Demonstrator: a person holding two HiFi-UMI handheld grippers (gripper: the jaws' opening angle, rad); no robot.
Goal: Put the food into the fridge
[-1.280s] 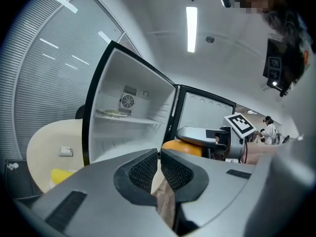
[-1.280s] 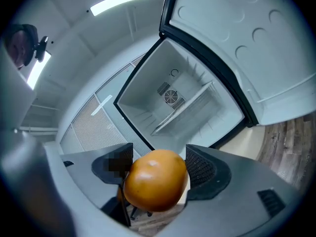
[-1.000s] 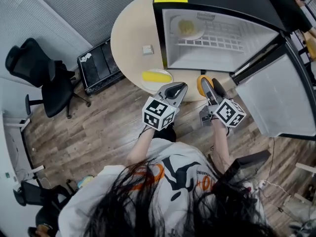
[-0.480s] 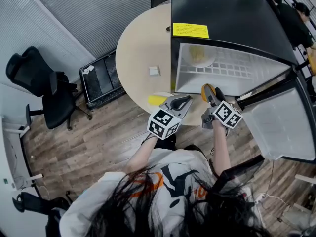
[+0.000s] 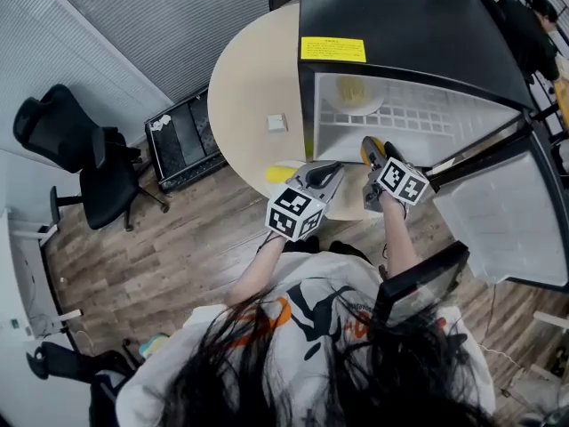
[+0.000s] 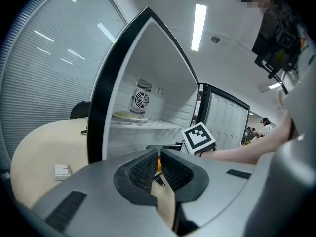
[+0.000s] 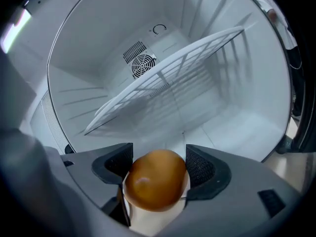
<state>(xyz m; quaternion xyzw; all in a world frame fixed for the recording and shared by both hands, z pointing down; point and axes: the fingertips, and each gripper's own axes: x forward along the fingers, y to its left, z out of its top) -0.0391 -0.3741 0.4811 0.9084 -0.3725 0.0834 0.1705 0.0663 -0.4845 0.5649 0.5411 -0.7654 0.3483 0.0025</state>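
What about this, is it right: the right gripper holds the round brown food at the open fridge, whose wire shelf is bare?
The wire shelf is not bare: a plate of pale food sits on it, as the head view shows. The rest stands: the right gripper holds the round brown food at the open fridge.

Grippers point(image 5: 329, 171) point(image 5: 372, 147) x2, fridge point(image 5: 418, 34) x1, tbl point(image 5: 253, 78) x1, bun point(image 7: 155, 179) x1

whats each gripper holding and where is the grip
The right gripper clamps the round orange-brown food by its two sides; the left gripper holds nothing.
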